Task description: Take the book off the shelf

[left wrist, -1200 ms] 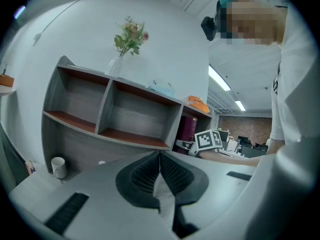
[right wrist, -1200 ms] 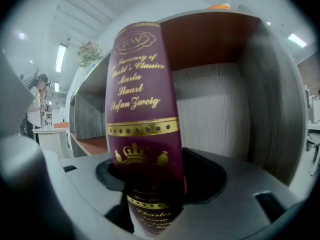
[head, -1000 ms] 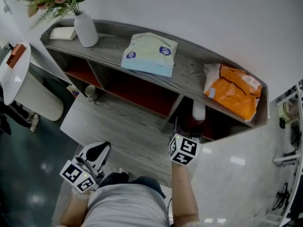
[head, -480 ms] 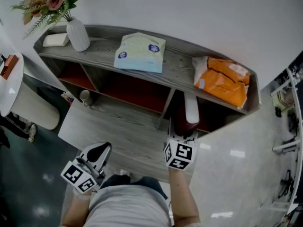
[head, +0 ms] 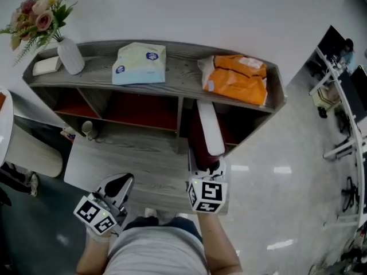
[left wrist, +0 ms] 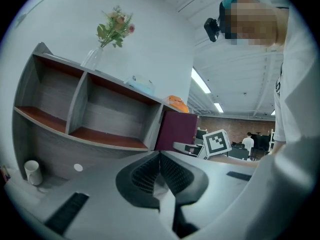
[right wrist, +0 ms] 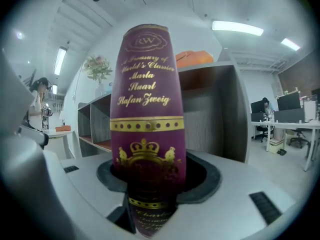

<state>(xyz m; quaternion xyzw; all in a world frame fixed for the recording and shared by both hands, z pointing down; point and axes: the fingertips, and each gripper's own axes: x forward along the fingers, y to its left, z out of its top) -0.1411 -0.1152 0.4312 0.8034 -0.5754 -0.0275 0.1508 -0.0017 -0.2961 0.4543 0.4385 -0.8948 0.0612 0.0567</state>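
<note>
Drawn farther out than before, book [head: 207, 128] juts from shelf's [head: 183, 76] right bay, spine pinched by right gripper [head: 207, 166] at 6 o'clock, left gripper [head: 117, 183] pressed together, empty, at 7 o'clock; withdrawal seems underway, next needing a straight pull clear.

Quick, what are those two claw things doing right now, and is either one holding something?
The left gripper is closed and holds nothing.
The right gripper is closed on the maroon book.
</note>
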